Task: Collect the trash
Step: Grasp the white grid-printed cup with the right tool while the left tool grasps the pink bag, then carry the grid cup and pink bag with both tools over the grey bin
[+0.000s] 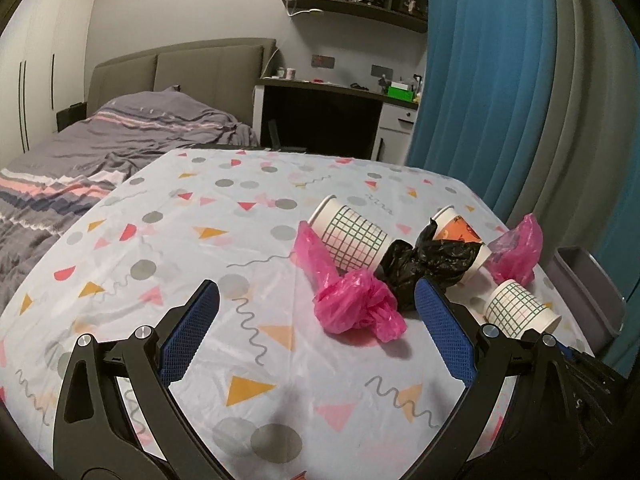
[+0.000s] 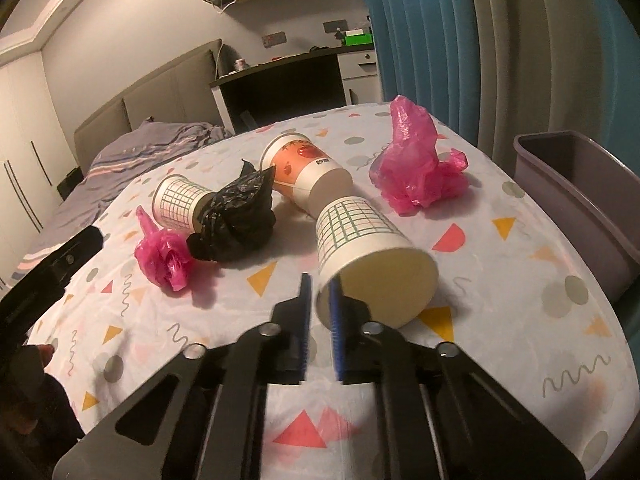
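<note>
Cup [image 2: 360, 252] lying on its side near the table's [image 2: 520, 280] right edge, rim pinched between the right gripper's [image 2: 320, 300] blue fingers, a short carry from the bin [image 2: 580, 184], while the left gripper [image 1: 316, 300] gapes wide over the near pink bag [image 1: 356, 308].

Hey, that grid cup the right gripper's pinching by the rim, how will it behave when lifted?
The grid cup looks like thin paper, so probably light. The right gripper pinches one wall of the rim, which may dent. Lying on its side, it would likely roll if released.
</note>
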Tool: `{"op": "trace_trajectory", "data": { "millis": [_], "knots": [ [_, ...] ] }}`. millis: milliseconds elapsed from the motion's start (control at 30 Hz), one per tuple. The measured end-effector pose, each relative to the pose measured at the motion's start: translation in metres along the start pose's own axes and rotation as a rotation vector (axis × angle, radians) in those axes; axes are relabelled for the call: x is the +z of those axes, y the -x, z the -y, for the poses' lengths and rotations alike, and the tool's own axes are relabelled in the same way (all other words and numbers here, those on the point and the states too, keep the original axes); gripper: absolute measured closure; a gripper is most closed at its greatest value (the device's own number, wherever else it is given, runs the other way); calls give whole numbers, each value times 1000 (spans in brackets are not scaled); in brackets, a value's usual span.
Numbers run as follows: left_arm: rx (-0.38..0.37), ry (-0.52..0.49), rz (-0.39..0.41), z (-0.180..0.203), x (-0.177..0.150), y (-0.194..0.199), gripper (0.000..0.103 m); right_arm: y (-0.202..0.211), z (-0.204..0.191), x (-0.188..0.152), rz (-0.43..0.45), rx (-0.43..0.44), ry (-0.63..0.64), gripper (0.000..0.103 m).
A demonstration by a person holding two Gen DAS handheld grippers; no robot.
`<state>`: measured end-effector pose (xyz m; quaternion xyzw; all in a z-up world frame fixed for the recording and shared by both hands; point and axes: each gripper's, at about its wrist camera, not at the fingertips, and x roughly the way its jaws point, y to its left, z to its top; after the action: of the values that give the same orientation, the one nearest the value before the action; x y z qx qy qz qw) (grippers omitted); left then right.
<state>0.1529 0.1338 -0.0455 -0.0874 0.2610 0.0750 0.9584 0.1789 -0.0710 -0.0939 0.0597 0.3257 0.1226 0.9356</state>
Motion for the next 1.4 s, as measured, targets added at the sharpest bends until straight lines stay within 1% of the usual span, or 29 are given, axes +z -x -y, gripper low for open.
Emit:
{"op": "trace_trajectory", "data": {
  "millis": [67,167,367,467,567,667,733,767,833,867,900,933,967,1033,1167,1300,1400],
  "knots": [
    [-2,2,-6,0,0,-2,6,4,0,-1,13,-3,15,99],
    [-3,-1,-18,1,0,-7,6,14,2,-2,39,-13,30,99],
    [-9,-6,-49,4,-1,-20,7,32,15,-3,81,-12,19,99],
    [1,-19,-57,6,0,-29,10,40,17,-4,97,-10,21,99],
    [-4,-14,-92,6,2,-43,16,48,18,-5,114,-4,30,99],
    [-9,-15,-135,6,1,-56,27,53,18,-5,125,7,37,99],
    [-31,-8,-164,5,0,-61,39,56,19,-4,134,9,41,99],
    [-43,-3,-173,5,-1,-62,41,58,19,-4,139,10,44,99],
    [-62,3,-186,4,-2,-64,52,60,21,-4,143,15,44,99],
    [-78,3,-194,5,-3,-65,55,61,22,-3,146,17,45,99],
    [-95,-3,-199,7,-4,-64,64,61,22,-3,147,18,46,99],
    [-98,-16,-202,10,-5,-64,70,62,23,-4,148,19,47,99],
    [-93,-27,-204,12,-6,-63,71,64,24,-4,150,19,48,99],
    [-97,-41,-207,15,-7,-62,77,66,26,-6,150,19,46,99],
    [-107,-28,-192,14,-11,-50,81,73,30,-7,161,9,53,99],
    [-117,-8,-139,13,-13,-23,82,83,37,-8,179,-6,56,99],
    [-131,-19,-97,19,-9,-4,82,91,45,-7,196,-14,47,99]
  ]
}}
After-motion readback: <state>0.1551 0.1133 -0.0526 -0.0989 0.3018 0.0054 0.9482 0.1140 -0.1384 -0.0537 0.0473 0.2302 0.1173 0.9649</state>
